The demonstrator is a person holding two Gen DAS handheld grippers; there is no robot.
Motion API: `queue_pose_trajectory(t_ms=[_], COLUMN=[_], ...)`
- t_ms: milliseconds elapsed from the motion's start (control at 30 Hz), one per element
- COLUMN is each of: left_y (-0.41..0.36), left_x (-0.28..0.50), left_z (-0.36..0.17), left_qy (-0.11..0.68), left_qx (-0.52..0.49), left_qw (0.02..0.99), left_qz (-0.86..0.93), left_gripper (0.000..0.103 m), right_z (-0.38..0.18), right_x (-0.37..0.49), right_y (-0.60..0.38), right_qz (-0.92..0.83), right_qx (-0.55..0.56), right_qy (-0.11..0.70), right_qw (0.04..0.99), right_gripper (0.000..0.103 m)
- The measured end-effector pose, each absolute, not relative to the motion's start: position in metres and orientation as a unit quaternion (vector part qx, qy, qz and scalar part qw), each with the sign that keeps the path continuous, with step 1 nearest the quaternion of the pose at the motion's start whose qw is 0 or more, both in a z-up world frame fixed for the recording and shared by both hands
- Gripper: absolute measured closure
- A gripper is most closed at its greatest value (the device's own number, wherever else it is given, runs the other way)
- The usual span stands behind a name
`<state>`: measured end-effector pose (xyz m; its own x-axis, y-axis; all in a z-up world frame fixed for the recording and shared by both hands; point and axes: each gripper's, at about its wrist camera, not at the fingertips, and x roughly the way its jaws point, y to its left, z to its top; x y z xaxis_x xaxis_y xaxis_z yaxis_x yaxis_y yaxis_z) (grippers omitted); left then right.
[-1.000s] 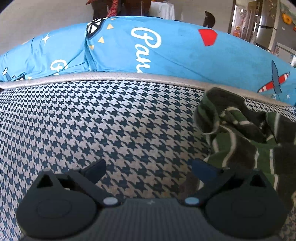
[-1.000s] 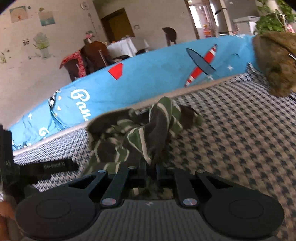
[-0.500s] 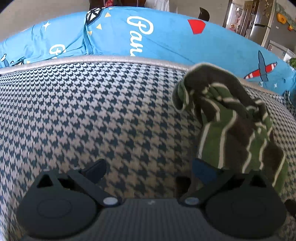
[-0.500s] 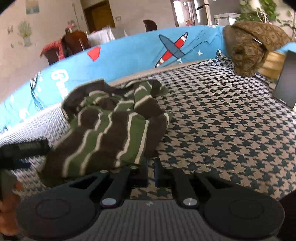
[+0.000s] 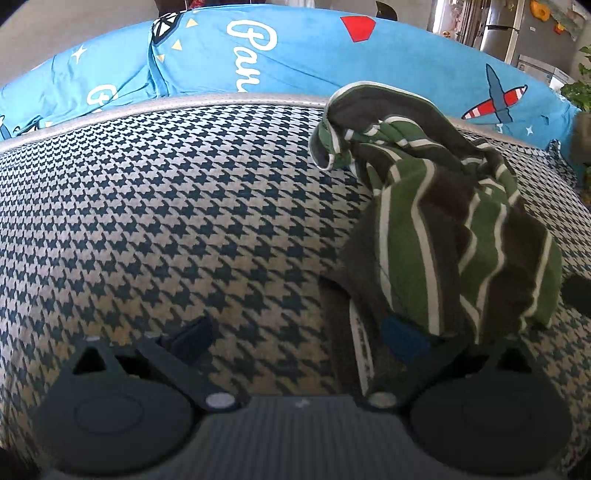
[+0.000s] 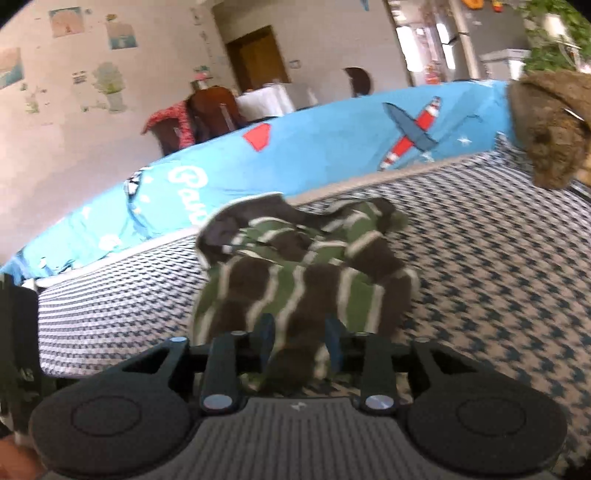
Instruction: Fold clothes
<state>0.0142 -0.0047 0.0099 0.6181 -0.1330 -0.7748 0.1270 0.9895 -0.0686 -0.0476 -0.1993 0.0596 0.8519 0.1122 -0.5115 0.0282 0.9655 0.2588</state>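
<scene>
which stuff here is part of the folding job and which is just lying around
In the job:
striped garment
right hand-held gripper, fabric between its fingers
left hand-held gripper, open
houndstooth surface

Lying about:
blue printed cover
brown fuzzy item

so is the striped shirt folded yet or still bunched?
Bunched. The striped shirt hangs in a crumpled wad from the right gripper, stripes running every way, no flat layers. The left gripper is open and empty.

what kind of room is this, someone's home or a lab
Most likely a lived-in home, probably a living or dining area. The striped garment sits on a houndstooth cushion backed by a blue cartoon-print cover; behind are a cloth-covered table, wall pictures and what looks like a fridge.
</scene>
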Motion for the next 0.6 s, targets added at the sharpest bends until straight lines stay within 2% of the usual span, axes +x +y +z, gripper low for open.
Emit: queue_pose_trajectory(t_ms=[100, 167, 267, 533, 600], left_y=[-0.004, -0.004, -0.006, -0.009, -0.009], left_x=[0.011, 0.009, 0.007, 0.006, 0.006], left_z=[0.01, 0.009, 0.01, 0.008, 0.008], left_qy=[0.439, 0.443, 0.444, 0.445, 0.448], left_qx=[-0.008, -0.009, -0.002, 0.015, 0.014], left_qw=[0.895, 0.892, 0.892, 0.89, 0.889], left_qz=[-0.081, -0.084, -0.089, -0.096, -0.094], left_gripper=[0.0, 0.0, 0.0, 0.0, 0.0], right_z=[0.063, 0.065, 0.062, 0.045, 0.04], right_x=[-0.032, -0.019, 0.004, 0.049, 0.053], right_y=[-0.188, -0.179, -0.166, -0.152, -0.147], right_qz=[0.061, 0.089, 0.115, 0.136, 0.125], right_qx=[0.115, 0.103, 0.078, 0.054, 0.035], right_qy=[0.27, 0.271, 0.277, 0.311, 0.319], right_qw=[0.954, 0.953, 0.951, 0.939, 0.939], right_gripper=[0.062, 0.053, 0.045, 0.044, 0.054])
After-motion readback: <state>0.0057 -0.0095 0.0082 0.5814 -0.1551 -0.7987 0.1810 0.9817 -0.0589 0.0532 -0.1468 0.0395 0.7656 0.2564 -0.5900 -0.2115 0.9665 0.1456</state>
